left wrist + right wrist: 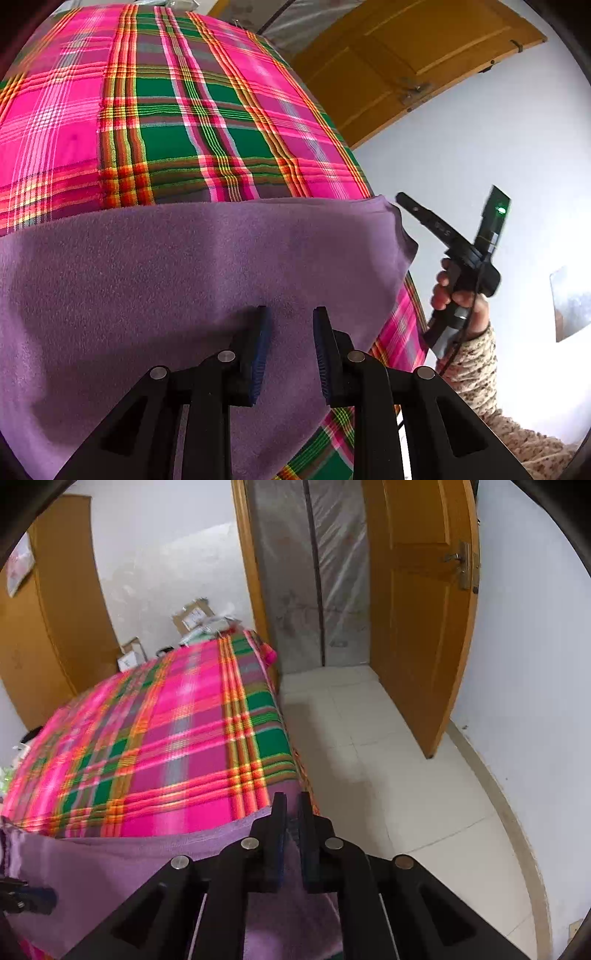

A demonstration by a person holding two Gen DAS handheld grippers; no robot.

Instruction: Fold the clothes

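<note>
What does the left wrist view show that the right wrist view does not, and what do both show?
Only the left wrist view shows a hand holding the right gripper's handle, a knitted sleeve, and the left gripper, its jaws apart over the purple cloth.

Only the right wrist view shows the tiled floor, boxes by the wall, a plastic-covered doorway, and the right gripper, shut on the cloth's edge.

Both show the purple cloth, the plaid blanket and the wooden door.
</note>
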